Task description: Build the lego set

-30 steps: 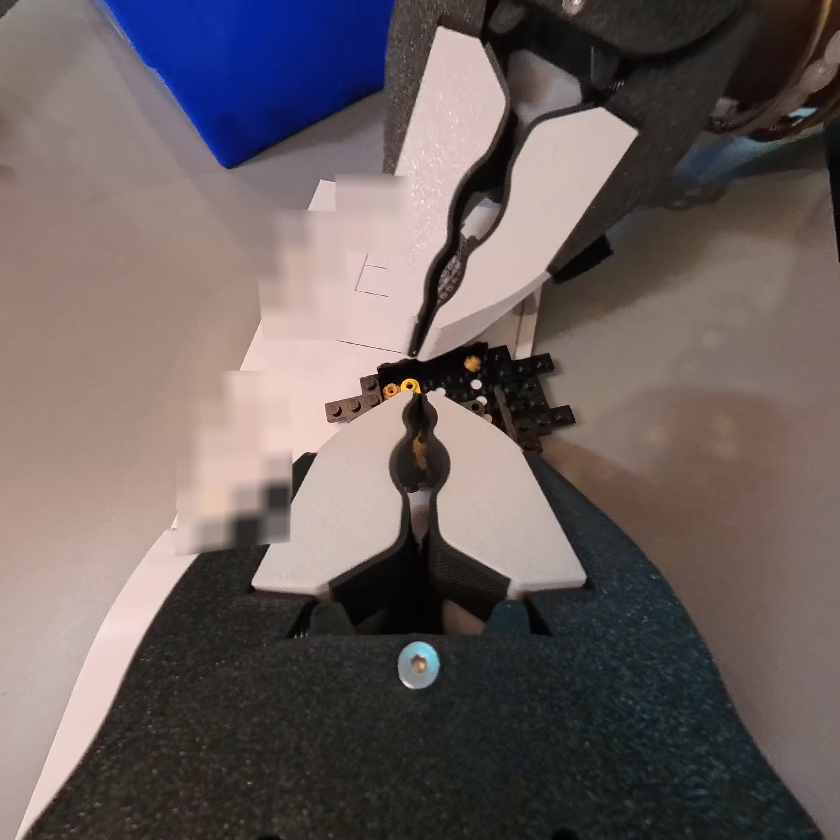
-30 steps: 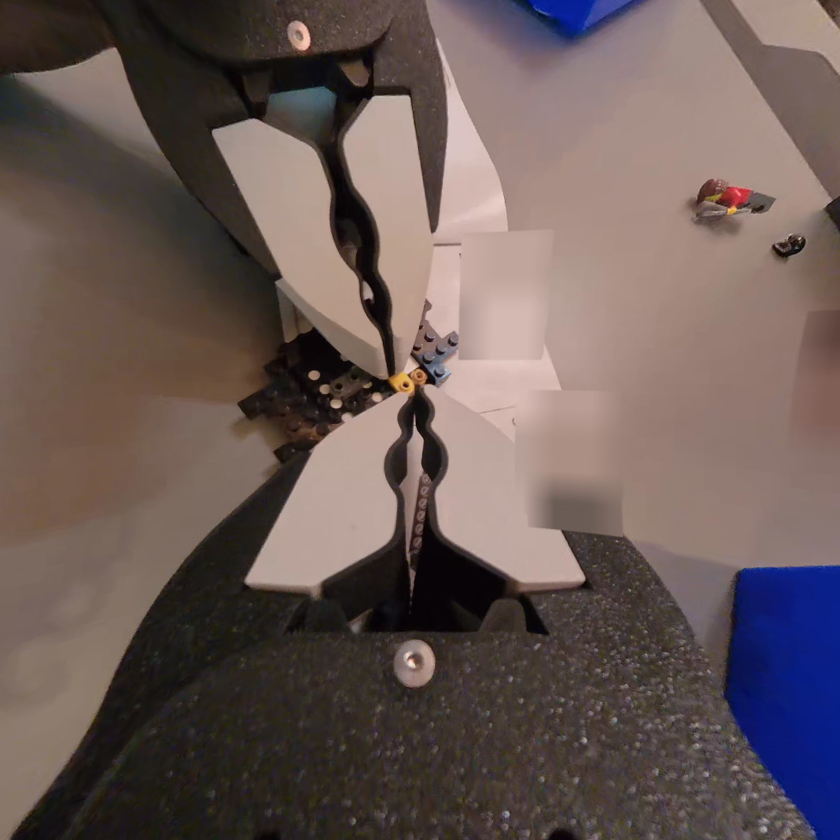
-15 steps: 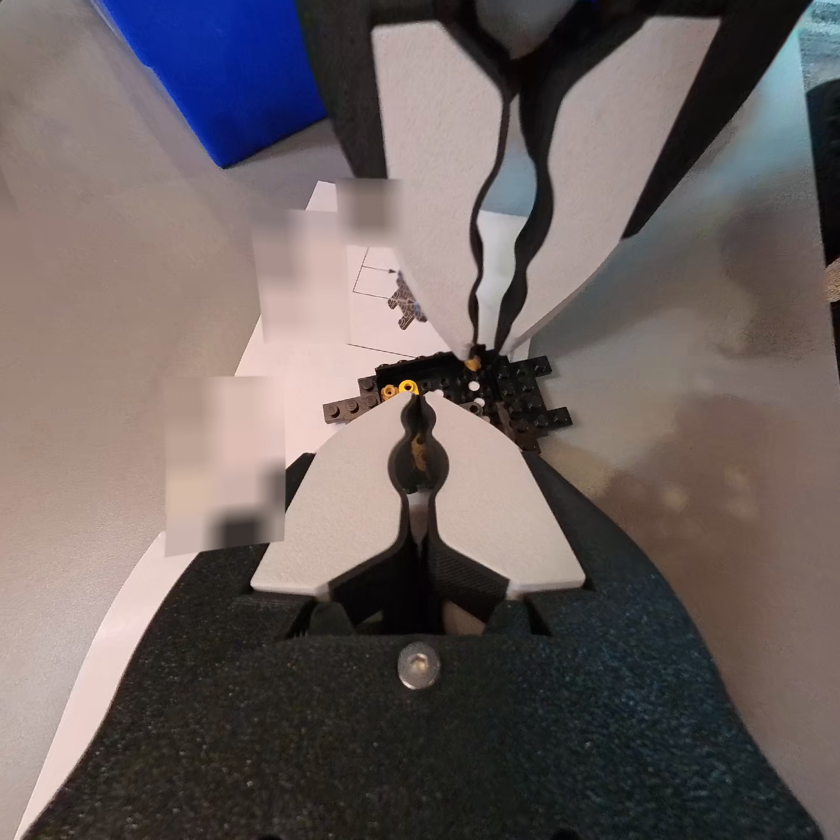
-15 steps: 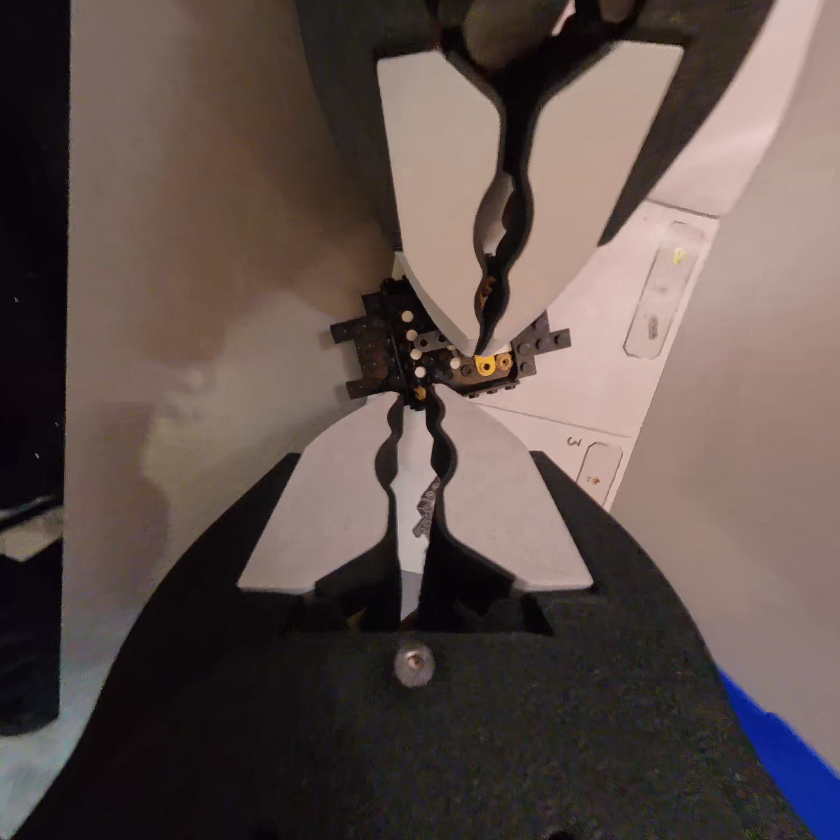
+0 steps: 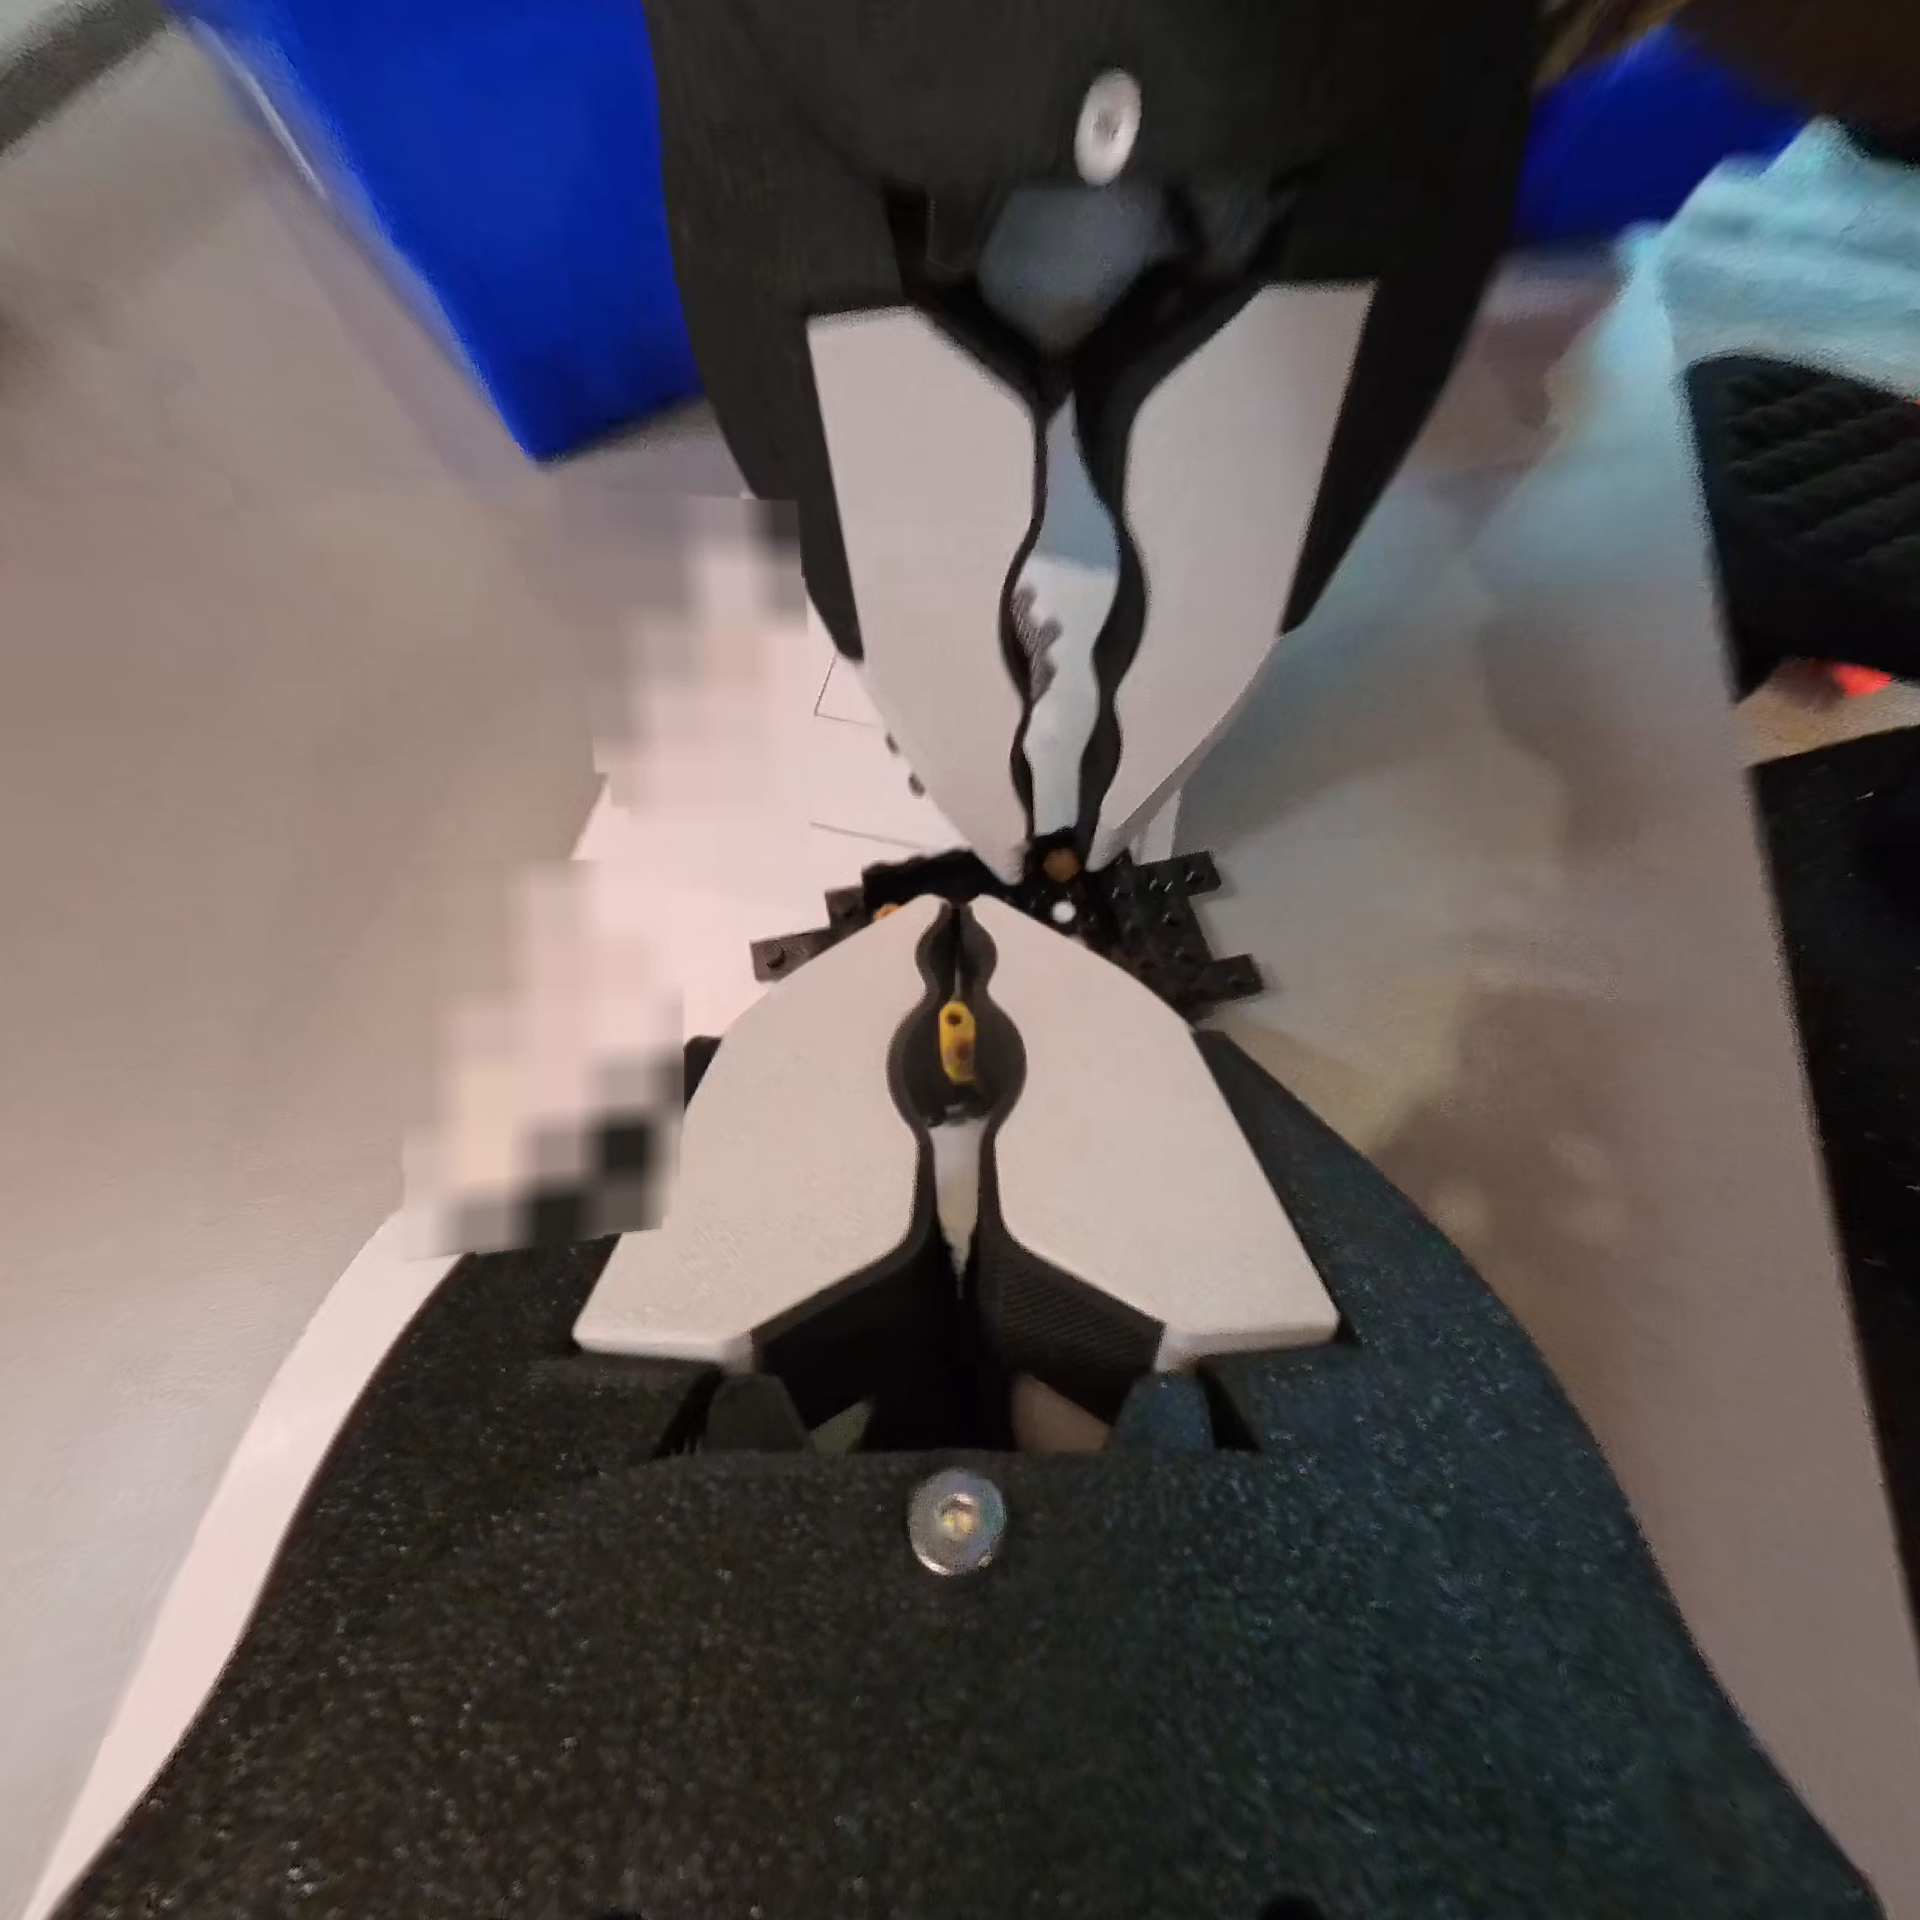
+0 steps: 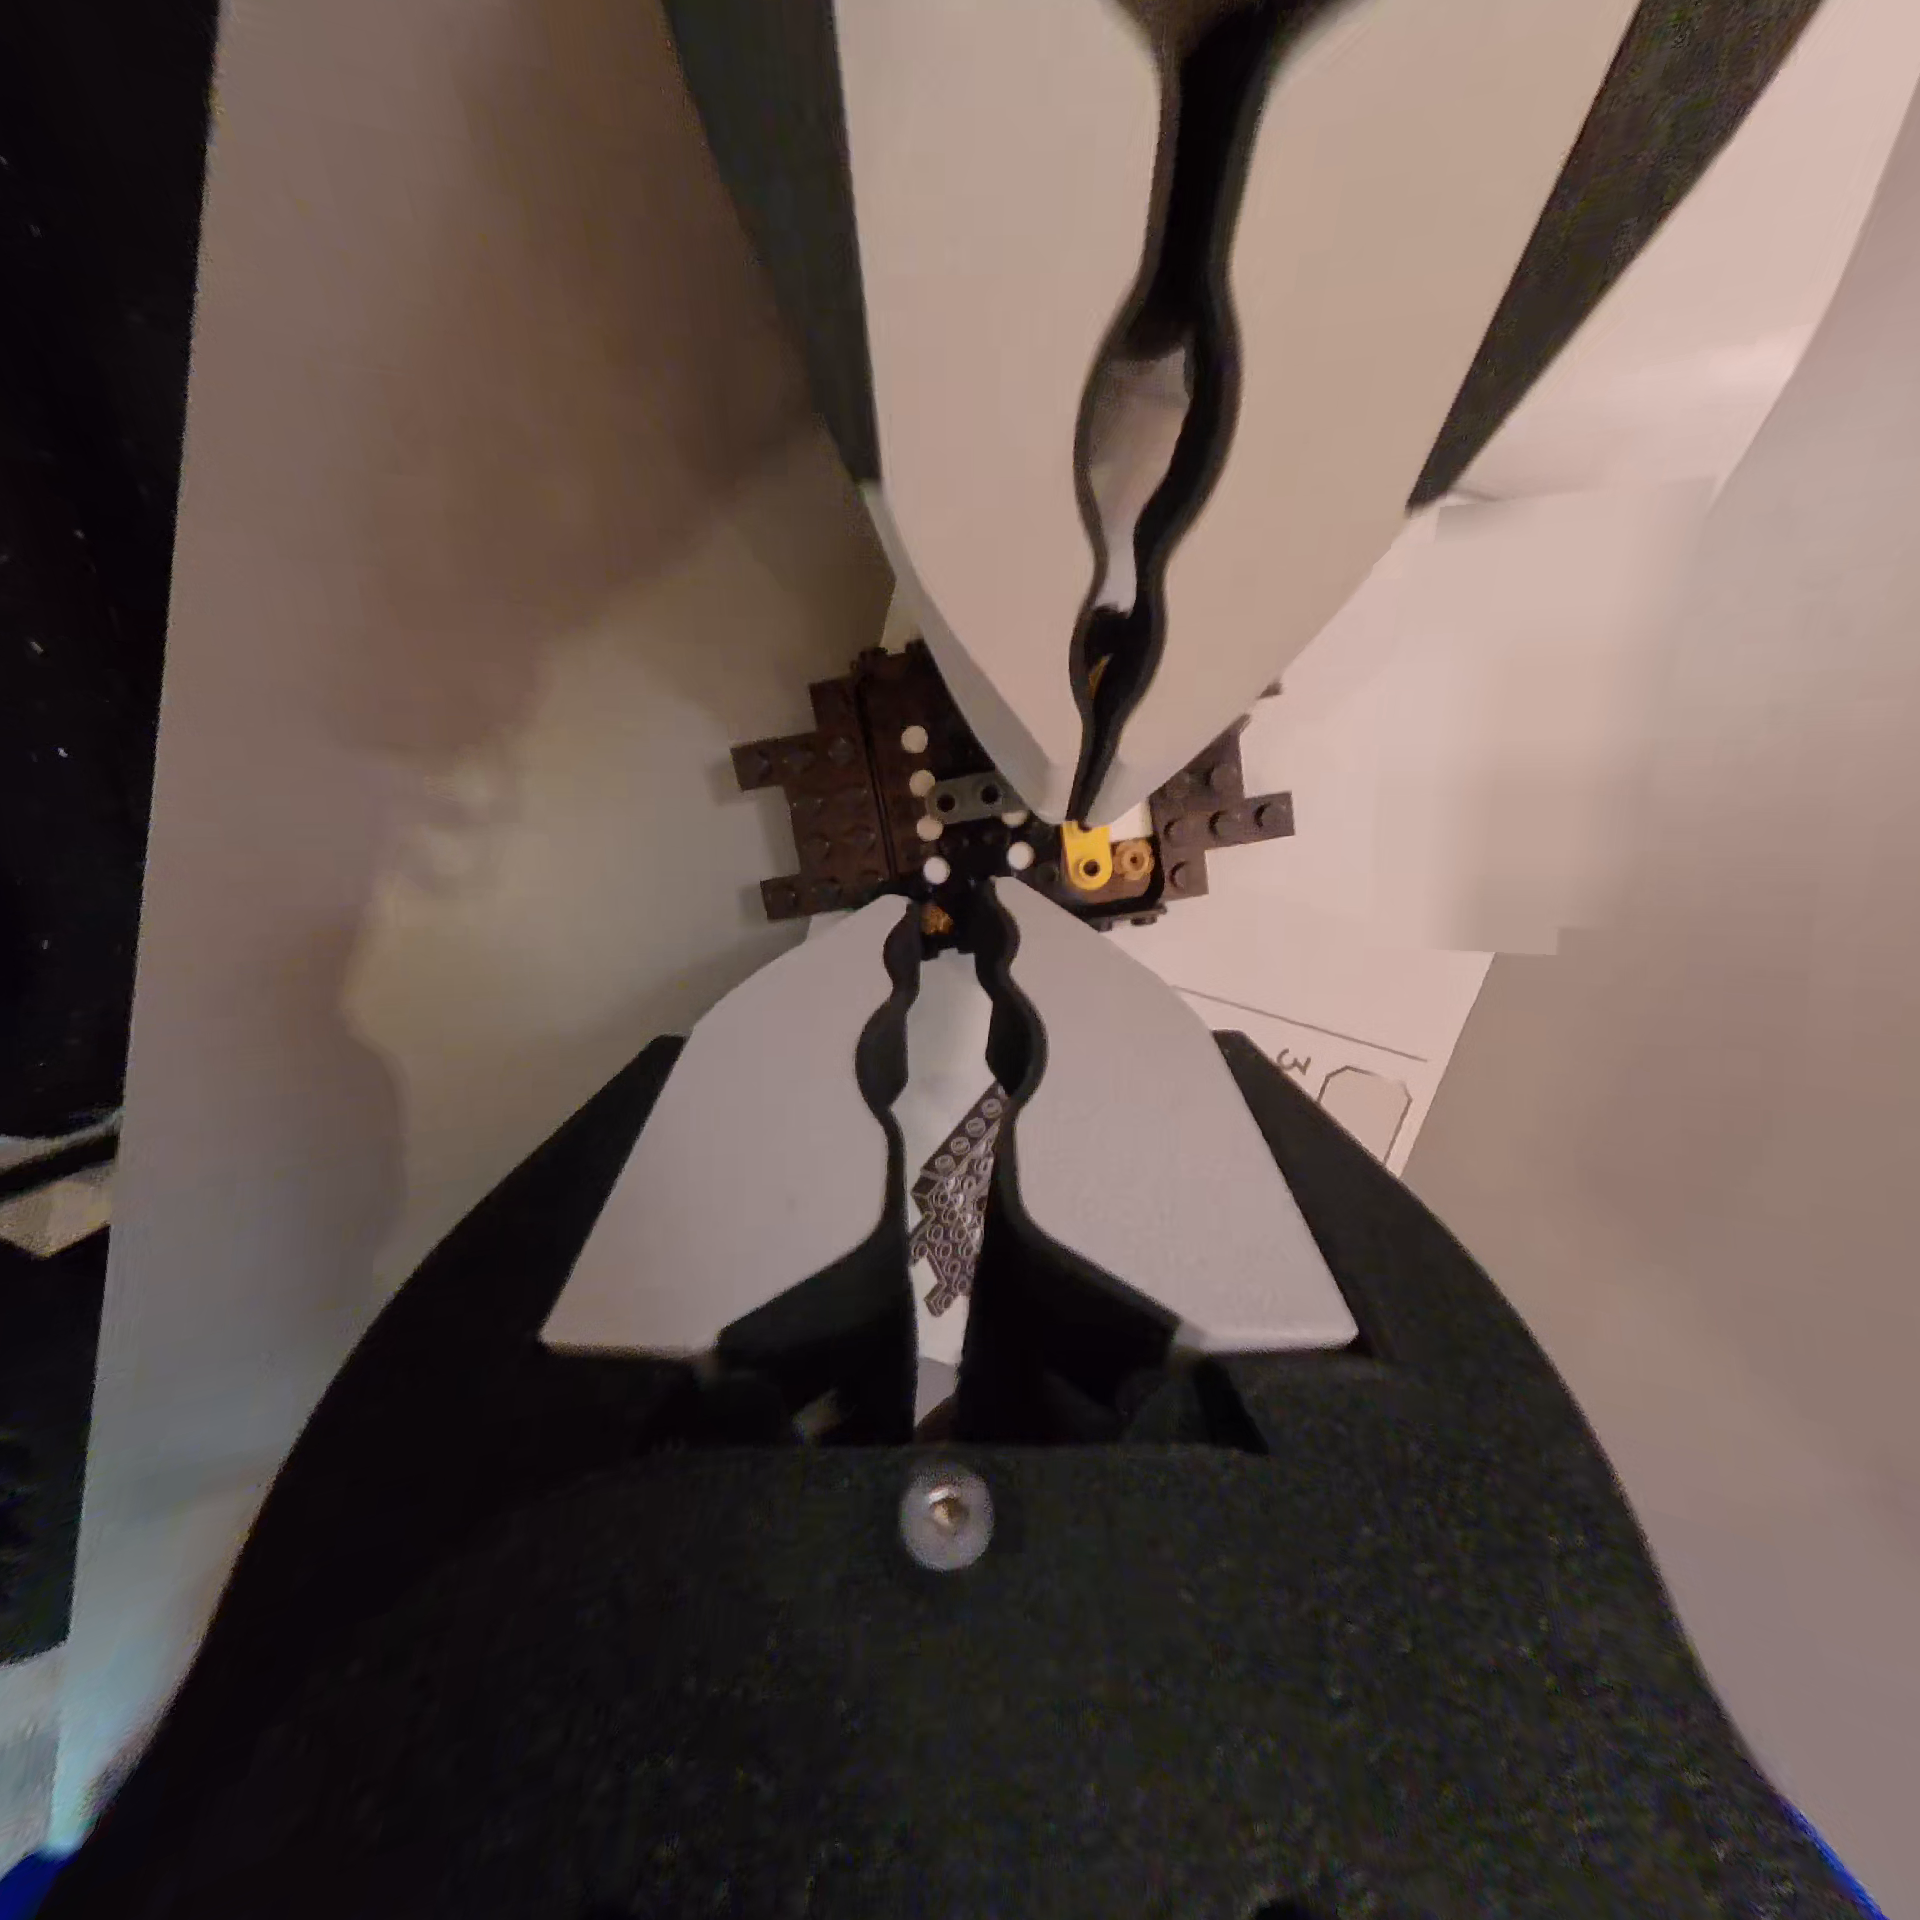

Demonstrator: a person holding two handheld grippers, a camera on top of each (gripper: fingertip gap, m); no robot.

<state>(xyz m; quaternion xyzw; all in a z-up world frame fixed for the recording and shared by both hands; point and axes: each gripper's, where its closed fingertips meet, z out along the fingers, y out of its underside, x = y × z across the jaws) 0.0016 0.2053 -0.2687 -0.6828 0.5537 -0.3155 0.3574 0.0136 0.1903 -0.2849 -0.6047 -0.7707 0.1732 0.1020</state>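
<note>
Blue box (image 5: pixel 499 208): I see it far left at the back in the left wrist view, blurred, well apart from both grippers.
Paper sheet (image 6: pixel 1299 966): white, with printed drawings, flat on the grey table (image 6: pixel 468 520). It lies under one side of the model and under my grippers.
Left gripper (image 5: pixel 954 912): its two fingers are closed together at the tips. They pinch a small yellow piece (image 6: pixel 1088 857). In the right wrist view this piece sticks out under the tips and touches the top of the model. In the left wrist view I see it through the oval gap between the fingers.
Brick model (image 6: pixel 831 810): dark brown and black flat plates with stepped edges, partly on the paper and partly on the table, between the two grippers, which come at it from opposite sides. It carries a row of small white studs (image 6: pixel 914 740) and a small grey plate (image 6: pixel 971 798), just beside the left gripper's tips.
Right gripper (image 6: pixel 951 920): its fingers stand only narrowly apart, and the tips sit on either side of a black part of the model with a tan stud (image 5: pixel 1060 862) on top. The pads seem to press on this part.
</note>
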